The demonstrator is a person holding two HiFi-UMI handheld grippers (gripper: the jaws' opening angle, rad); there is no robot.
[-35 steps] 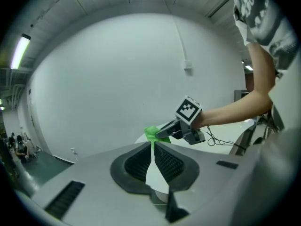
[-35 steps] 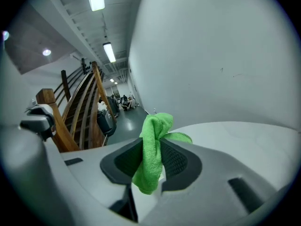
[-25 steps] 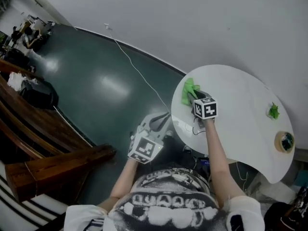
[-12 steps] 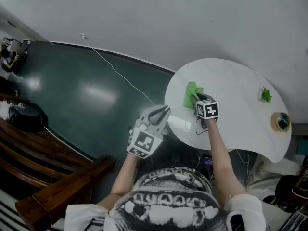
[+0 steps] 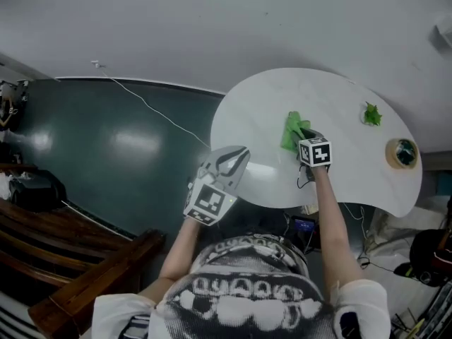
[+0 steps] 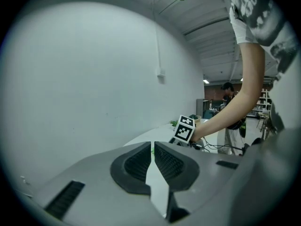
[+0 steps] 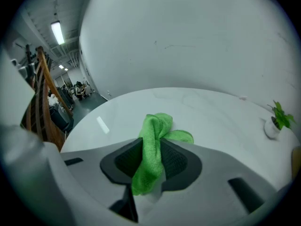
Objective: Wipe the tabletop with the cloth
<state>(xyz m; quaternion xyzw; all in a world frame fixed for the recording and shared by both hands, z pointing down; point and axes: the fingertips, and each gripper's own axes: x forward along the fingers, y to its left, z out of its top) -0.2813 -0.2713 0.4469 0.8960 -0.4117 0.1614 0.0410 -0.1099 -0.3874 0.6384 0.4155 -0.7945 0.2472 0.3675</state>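
tabletop [image 5: 254,119]; cloth [image 7: 157,124] in right gripper [image 7: 152,147]

Large industrial hall serving as a lab or workshop: glossy dark-green floor [image 5: 106,147], bare white wall [image 5: 212,27], strip light [image 7: 57,32] under exposed ceiling, loose cable [image 5: 141,102] across the floor, dark wooden beams [image 5: 92,281].

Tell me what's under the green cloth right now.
Bare white tabletop shows around the cloth, pinched in the right tool. The patch directly beneath is covered and cannot be checked.
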